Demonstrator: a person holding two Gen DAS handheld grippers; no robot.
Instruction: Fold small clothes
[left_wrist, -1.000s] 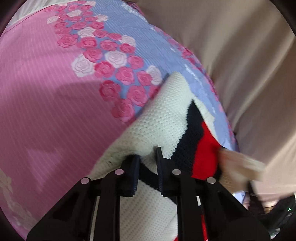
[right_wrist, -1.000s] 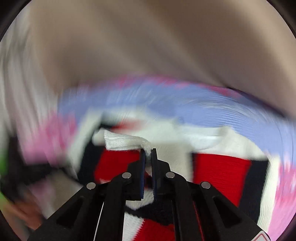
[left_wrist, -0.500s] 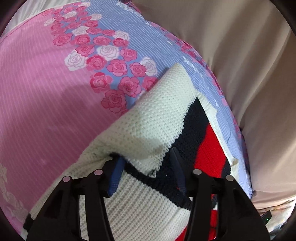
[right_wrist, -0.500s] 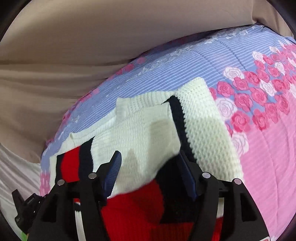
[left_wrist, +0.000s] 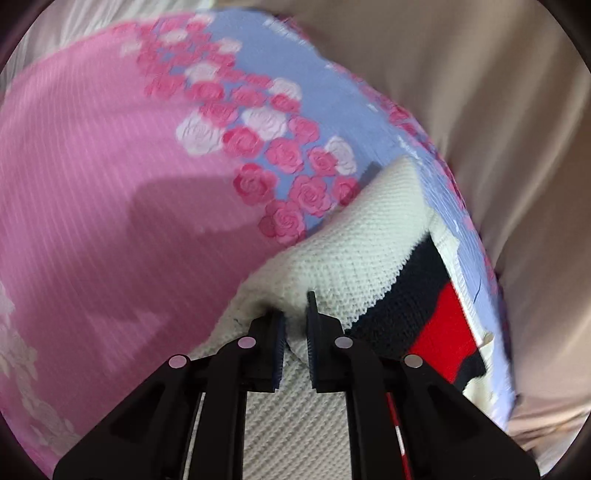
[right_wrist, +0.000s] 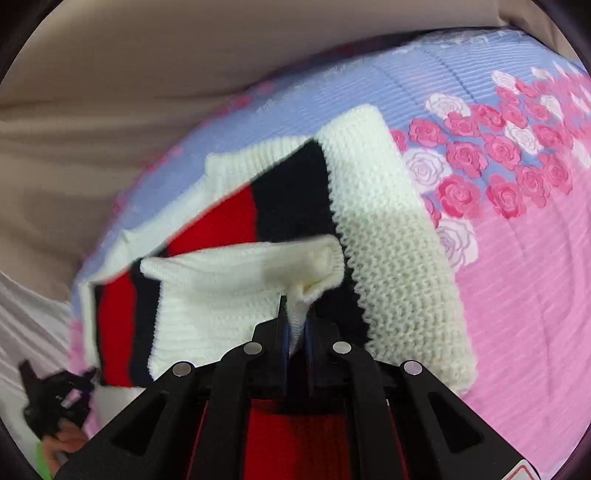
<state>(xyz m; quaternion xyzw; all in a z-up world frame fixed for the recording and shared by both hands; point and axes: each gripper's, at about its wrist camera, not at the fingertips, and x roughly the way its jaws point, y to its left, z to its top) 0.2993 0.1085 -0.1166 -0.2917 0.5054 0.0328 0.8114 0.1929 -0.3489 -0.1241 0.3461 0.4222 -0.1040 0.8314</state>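
A cream knit sweater with navy and red stripes (left_wrist: 354, 266) lies on the bed, partly folded. In the left wrist view my left gripper (left_wrist: 296, 325) has its jaws closing on a raised fold of the cream knit, and the pads press the fabric. In the right wrist view the sweater (right_wrist: 391, 236) shows a folded cream panel at the right and a ribbed cream edge (right_wrist: 229, 280) lifted over the red and navy part. My right gripper (right_wrist: 295, 321) has its jaws closing on a pinch of that ribbed edge, which is squeezed between the pads.
The bed cover (left_wrist: 92, 192) is pink with a lavender band of roses (right_wrist: 480, 158). Beige cloth (left_wrist: 498, 110) rises behind the bed's far edge. A black object (right_wrist: 55, 395) and part of a hand show at the lower left of the right wrist view.
Both grippers opened half a second ago and have now closed again on the knit. The right gripper now holds up the ribbed cream edge, and the left pinches a fold of the cream panel.
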